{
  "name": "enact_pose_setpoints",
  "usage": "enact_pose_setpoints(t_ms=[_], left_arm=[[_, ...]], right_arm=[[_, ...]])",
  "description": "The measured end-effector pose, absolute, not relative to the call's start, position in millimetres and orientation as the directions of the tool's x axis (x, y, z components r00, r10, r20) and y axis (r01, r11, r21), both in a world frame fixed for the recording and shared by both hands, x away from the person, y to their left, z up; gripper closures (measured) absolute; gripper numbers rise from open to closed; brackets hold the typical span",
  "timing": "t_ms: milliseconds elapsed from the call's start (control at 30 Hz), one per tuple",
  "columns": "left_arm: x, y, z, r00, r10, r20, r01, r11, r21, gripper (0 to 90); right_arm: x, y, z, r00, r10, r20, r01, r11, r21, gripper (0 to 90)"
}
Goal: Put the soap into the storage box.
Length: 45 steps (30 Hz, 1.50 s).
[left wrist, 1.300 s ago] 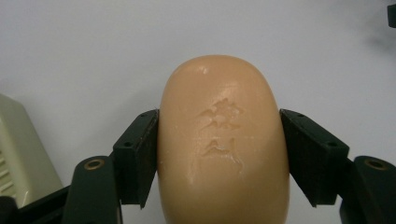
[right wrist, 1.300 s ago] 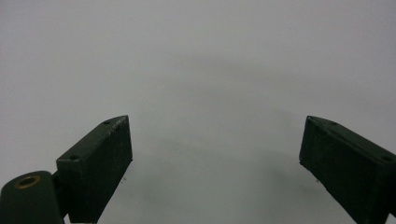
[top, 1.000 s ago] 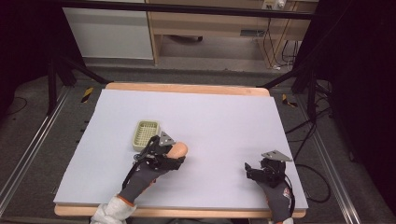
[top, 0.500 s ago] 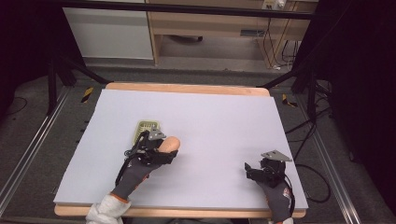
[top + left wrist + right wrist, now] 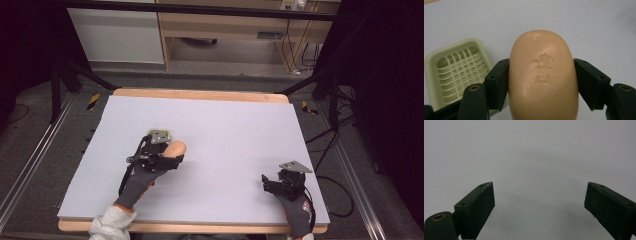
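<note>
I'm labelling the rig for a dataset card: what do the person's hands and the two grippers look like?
Both hands wear dark grey gloves with orange-red cuffs; the left hand also shows a white sleeve. The left gripper and right gripper are black, each topped by a grey three-cornered plate, with blocky black jaws, brass-coloured eyelets and trailing black cables.

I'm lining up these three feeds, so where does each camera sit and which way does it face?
High view: above the person's side, looking forward and down at the table; gloved hands, both grippers.
Left gripper view: rides the left gripper, along jaws clamping the soap, soap dish beside.
Right gripper view: rides the right gripper, open over bare table.
Shared: soap.
</note>
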<state>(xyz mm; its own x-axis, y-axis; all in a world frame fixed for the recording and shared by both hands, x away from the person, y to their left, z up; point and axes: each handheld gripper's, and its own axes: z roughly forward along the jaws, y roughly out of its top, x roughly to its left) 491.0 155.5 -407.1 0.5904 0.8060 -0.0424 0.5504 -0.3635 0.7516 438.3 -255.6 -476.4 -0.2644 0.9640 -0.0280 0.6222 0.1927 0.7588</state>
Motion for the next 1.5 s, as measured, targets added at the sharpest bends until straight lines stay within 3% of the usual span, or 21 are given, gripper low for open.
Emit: enact_pose_setpoints(t_ms=[1500], left_arm=[[535.2,196.7,-417.5,0.44,0.898,-0.034,0.605,-0.268,0.749,31.7]], right_arm=[[441.3,-255.4,-478.0,-0.262,0.965,-0.014,0.629,0.182,0.756,9.7]])
